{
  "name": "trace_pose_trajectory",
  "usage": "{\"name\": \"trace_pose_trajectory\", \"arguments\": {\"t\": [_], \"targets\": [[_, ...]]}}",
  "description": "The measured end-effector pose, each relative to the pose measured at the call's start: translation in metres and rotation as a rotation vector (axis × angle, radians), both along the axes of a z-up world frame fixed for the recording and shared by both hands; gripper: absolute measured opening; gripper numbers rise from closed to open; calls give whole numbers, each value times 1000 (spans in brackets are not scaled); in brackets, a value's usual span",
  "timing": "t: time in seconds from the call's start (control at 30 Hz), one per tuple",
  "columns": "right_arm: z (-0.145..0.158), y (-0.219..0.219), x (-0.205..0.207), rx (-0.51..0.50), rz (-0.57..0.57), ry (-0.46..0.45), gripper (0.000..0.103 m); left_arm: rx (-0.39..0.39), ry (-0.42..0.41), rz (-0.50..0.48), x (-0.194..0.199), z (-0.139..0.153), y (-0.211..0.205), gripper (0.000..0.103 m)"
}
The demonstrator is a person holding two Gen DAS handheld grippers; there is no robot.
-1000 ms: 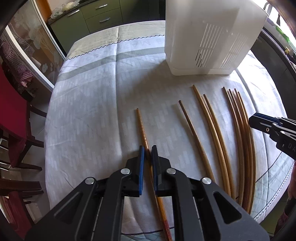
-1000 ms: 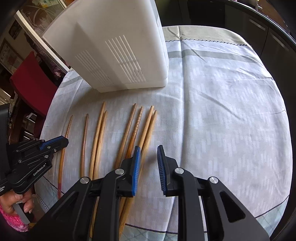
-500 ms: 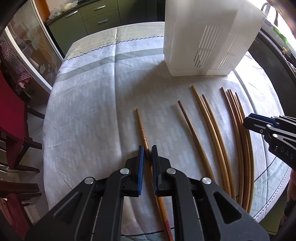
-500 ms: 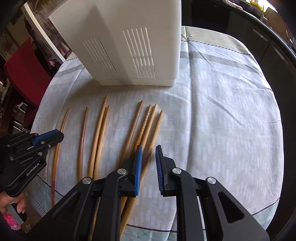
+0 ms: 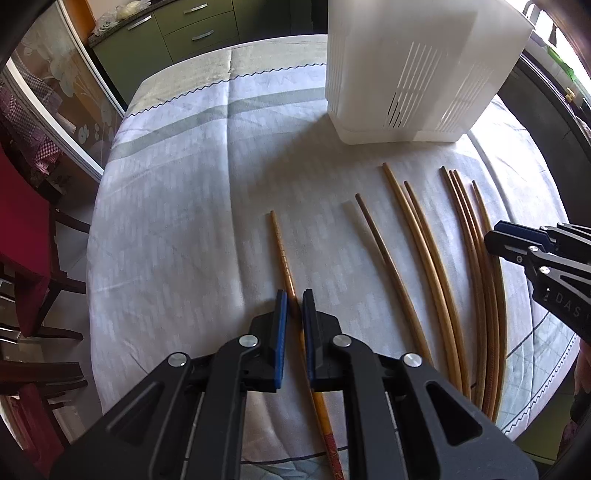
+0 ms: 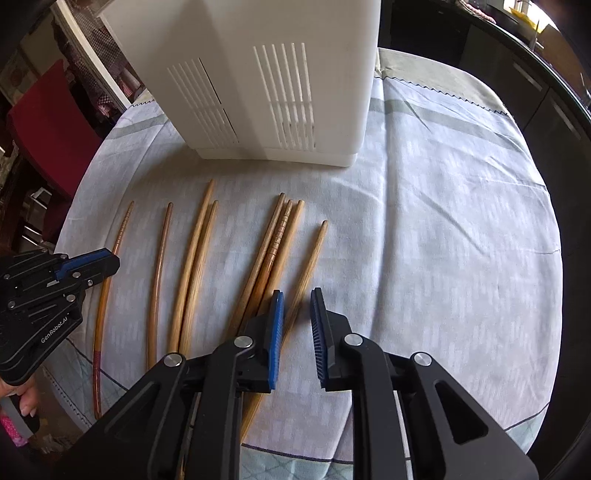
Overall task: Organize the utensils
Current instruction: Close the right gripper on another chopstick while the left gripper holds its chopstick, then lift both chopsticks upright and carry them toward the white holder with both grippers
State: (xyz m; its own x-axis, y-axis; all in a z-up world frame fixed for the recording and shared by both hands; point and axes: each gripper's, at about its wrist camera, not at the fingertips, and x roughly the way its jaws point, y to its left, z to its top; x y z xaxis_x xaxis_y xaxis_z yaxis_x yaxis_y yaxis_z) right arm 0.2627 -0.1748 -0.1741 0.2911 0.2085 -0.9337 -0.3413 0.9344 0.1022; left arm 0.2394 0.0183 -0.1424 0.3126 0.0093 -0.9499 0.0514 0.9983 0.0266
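Note:
Several wooden chopsticks lie side by side on the tablecloth in front of a white slotted utensil holder (image 5: 417, 70), which also shows in the right wrist view (image 6: 273, 74). My left gripper (image 5: 294, 301) straddles the leftmost chopstick (image 5: 284, 258), its jaws narrowly open around it, low over the cloth. My right gripper (image 6: 297, 299) is open over the rightmost chopstick (image 6: 308, 266), which lies between its fingers. Each gripper shows in the other's view: the right one (image 5: 496, 236), the left one (image 6: 107, 260).
The round table wears a pale blue-white cloth (image 5: 177, 221). A red chair (image 5: 22, 236) stands at the left edge. Green cabinets (image 5: 192, 29) stand behind the table, and a dark counter (image 6: 535, 85) runs along the right side.
My right gripper has moved forward and right, from over the chopstick bundle to over the rightmost stick, which now lies apart from the bundle. My left gripper has hardly moved.

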Motion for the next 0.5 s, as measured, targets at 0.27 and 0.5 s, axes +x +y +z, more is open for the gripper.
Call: {"name": "trace_pose_trajectory", "arguments": {"t": [0.27, 0.5], "targets": [[1, 8, -3, -44, 12, -20, 15, 38, 17, -12, 2, -1, -6, 9], [6, -12, 5, 98, -56, 13, 7, -6, 25, 8, 6, 0, -6, 7]]}}
